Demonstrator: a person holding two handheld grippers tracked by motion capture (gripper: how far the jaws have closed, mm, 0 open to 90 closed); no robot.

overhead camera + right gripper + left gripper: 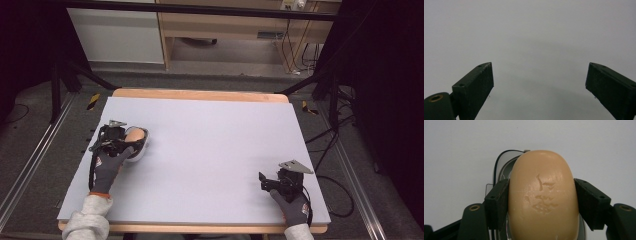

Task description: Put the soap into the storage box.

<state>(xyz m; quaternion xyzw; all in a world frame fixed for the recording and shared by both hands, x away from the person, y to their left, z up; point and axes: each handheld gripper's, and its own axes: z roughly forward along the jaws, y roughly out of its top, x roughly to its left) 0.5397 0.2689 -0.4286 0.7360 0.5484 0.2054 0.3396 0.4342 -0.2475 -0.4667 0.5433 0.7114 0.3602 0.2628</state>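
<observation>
Two grippers on table (210, 145): left gripper (131, 145) at soap (135, 135) over dish (142, 150), far left; right gripper (267, 182) parked near right. Left view: jaws pinching soap (542, 197) sides, dish (504, 165) beneath, likely lifting or placing. Right view: jaws spread, empty, probably idle.

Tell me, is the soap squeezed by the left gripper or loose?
Squeezed. In the left gripper view, both black jaws of the left gripper press the sides of the tan soap, above its clear dish.

The soap (542, 197) hides most of the dish (502, 166) beneath.
</observation>
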